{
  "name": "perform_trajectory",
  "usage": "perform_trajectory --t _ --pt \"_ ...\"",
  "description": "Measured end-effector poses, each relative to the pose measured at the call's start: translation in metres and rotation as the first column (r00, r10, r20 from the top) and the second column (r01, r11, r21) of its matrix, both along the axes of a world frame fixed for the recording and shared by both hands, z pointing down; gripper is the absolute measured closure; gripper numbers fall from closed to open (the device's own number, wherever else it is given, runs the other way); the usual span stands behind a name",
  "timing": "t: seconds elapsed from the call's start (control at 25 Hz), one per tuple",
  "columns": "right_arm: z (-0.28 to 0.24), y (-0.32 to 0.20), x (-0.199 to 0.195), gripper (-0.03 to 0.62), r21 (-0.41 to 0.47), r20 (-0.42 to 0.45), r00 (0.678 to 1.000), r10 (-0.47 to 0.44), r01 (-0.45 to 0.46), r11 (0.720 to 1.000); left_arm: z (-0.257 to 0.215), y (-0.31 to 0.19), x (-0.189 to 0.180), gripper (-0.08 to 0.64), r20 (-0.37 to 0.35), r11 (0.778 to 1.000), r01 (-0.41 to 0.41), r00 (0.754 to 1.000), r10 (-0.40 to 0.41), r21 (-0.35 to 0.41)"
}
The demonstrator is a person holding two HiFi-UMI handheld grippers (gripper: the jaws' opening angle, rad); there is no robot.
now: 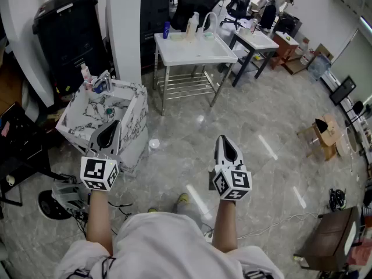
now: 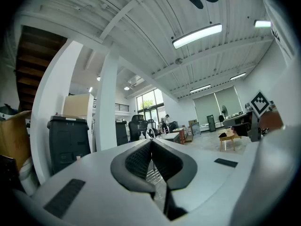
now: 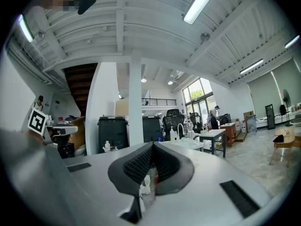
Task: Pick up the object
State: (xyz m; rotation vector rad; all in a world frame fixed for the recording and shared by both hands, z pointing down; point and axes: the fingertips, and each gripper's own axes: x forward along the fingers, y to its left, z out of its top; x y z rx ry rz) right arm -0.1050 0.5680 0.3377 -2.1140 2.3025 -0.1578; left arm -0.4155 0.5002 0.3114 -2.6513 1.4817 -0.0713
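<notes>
Hard to read first: no view is showing which item is the task's obj., and nothing is sitting in either gripper. L gripper [image 1: 108, 135] is staying... no: it is hovering with jaws pressed together, empty, just above the near rim of a marble-patterned tub [image 1: 135, 120]. R gripper [image 1: 225, 146] is hovering over bare grey floor [image 1: 261, 115] w/ jaws likewise closed tip to tip, gripping nothing.

Inside the tub, small items are lying in a clutter. A pink-capped bottle [image 1: 86, 72] and a blue-and-white item [image 1: 100, 86] are standing at its far corner; the rest is too small to ID. In both gripper views the grippers' own bodies are blocking the lower half, so the tub and floor are not showing there.

Person's forearms and pale shirt are filling the btm of the head view; a yellow-green shoe [image 1: 182, 200] is peeking out between the arms.

Around:
- A white sink table [image 1: 174, 54] w/ faucet [image 1: 209, 22] is standing beyond the tub, a white column [image 1: 125, 34] just left of it, and a black bin [image 1: 67, 25] further left.
- A small wooden stool [image 1: 322, 137] is standing well apart at right.
- A brown cabinet [image 1: 331, 240] is being cut off by the btm-right edge.
- A black wheel [image 1: 49, 205] at lower left is belonging to something mostly out of frame.
</notes>
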Motion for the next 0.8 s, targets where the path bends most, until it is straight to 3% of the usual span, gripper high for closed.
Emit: perform_trajectory --t 0.36,0.6,0.8 --pt "-0.008 -0.006 -0.003 0.598 0.021 0.013 1.000 -0.010 0.010 1.000 -0.002 -0.002 0.004 0.540 0.006 1.000 -0.013 1.000 0.013 0.009" --pt "-0.005 -0.007 -0.012 0.595 -0.002 -0.060 0.998 -0.028 0.028 1.000 0.000 -0.001 0.006 0.538 0.012 1.000 -0.016 1.000 0.016 -0.005" --pt "-0.002 -0.004 -0.007 0.591 0.002 -0.035 0.999 -0.028 0.028 1.000 0.002 0.003 0.012 0.538 0.017 1.000 -0.018 1.000 0.018 -0.007"
